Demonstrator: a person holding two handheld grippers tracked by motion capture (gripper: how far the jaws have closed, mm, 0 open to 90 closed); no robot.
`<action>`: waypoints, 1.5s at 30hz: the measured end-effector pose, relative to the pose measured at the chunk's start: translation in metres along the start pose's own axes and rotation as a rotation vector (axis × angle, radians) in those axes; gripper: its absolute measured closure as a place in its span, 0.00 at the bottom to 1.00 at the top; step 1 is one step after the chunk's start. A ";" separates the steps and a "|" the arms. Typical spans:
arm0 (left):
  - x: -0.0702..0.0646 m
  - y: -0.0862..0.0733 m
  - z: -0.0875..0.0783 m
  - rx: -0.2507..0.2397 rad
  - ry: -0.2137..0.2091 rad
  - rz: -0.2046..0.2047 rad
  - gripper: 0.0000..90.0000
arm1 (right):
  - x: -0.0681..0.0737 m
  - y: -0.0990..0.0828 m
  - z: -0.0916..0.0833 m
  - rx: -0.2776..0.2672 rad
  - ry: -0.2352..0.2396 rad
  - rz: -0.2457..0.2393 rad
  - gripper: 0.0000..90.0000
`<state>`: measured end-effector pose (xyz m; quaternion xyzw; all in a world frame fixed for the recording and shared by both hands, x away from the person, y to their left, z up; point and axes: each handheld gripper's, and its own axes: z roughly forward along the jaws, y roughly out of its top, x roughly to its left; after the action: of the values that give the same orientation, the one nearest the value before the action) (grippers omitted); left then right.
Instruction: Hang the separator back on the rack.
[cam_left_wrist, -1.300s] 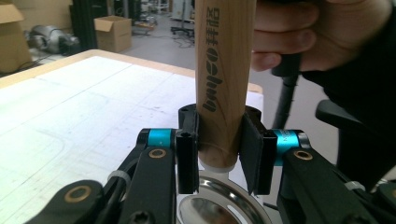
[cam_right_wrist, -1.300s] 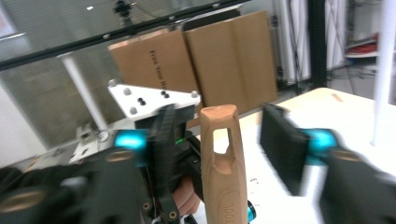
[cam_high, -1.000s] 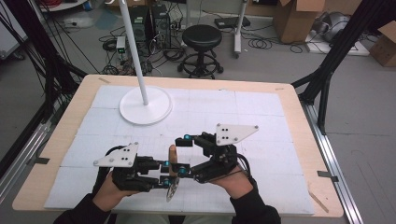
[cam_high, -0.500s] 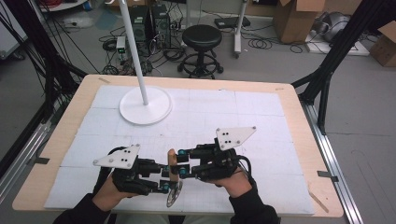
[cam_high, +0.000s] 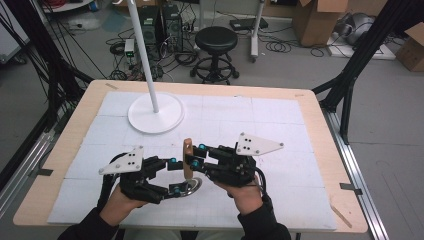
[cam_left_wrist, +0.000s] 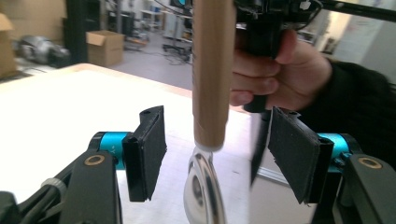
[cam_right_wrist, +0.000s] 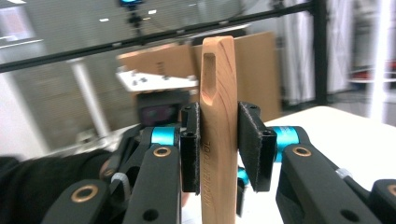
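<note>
**Wooden-handled utensil passed between grippers**

Wooden handle (cam_right_wrist: 218, 130) stands upright, clamped between the right gripper (cam_high: 199, 156) pads, so that side carries the tool. Below it, the left gripper (cam_left_wrist: 218, 154) jaws have just opened and flank the metal neck (cam_left_wrist: 205, 186) untouched, apparently releasing it.

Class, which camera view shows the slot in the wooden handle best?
The right gripper view: the wooden handle stands upright between the right gripper pads, slot facing the camera. The left gripper view gives its lower end above the metal loop; the high view shows it small.
</note>
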<state>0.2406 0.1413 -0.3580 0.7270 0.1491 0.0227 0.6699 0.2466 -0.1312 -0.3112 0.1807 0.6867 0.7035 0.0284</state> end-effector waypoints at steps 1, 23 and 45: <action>0.000 0.000 0.000 -0.003 0.008 0.006 0.41 | 0.001 0.000 0.000 0.001 -0.031 0.003 0.79; -0.002 0.002 -0.002 0.015 0.089 0.012 0.68 | 0.023 -0.007 0.022 0.020 -0.153 0.003 0.79; 0.017 0.006 -0.007 0.012 0.140 -0.049 0.81 | -0.003 -0.023 -0.070 0.102 -0.481 -0.076 0.22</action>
<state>0.2559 0.1518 -0.3547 0.7239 0.2134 0.0562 0.6536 0.2236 -0.1976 -0.3335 0.3183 0.7012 0.6030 0.2084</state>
